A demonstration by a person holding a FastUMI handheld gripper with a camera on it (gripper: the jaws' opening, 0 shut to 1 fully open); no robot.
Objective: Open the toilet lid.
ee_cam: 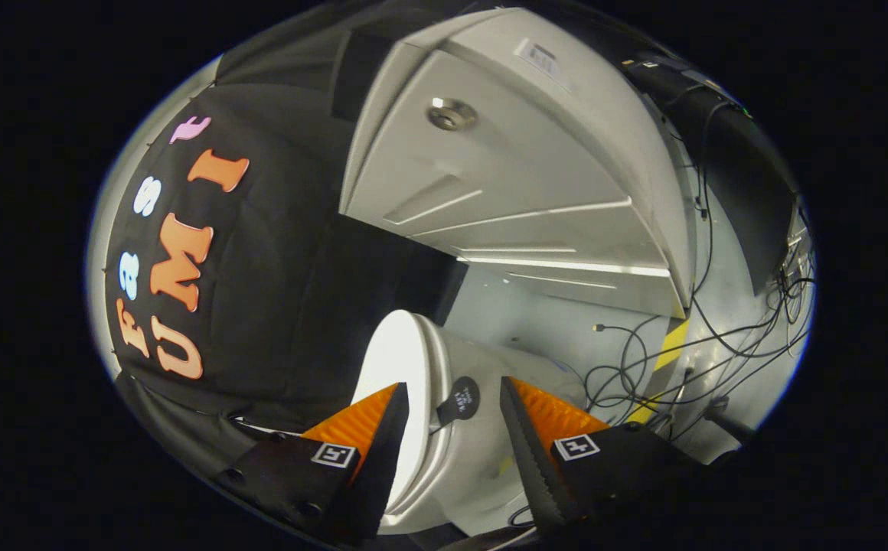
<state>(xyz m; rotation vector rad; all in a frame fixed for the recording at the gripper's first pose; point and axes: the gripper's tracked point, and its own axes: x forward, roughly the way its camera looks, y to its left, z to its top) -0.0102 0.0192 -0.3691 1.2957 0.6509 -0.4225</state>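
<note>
The tool [453, 398] is spread wide, its fingers [371, 428] apart and pressing on nothing. Between them sits the white toilet [452, 467], seen tilted. Its lid [390, 367] runs toward eleven o'clock from the left fingertip and lies closed on the bowl. A round dark tag [461, 399] is stuck on the toilet's side, between the fingertips. At twelve o'clock, beyond the toilet, hangs a large pale panel [505, 184] with a metal fitting [452, 115]. At three o'clock, black cables [643, 367] trail over the floor [536, 321] beside yellow-black tape [670, 348].
</note>
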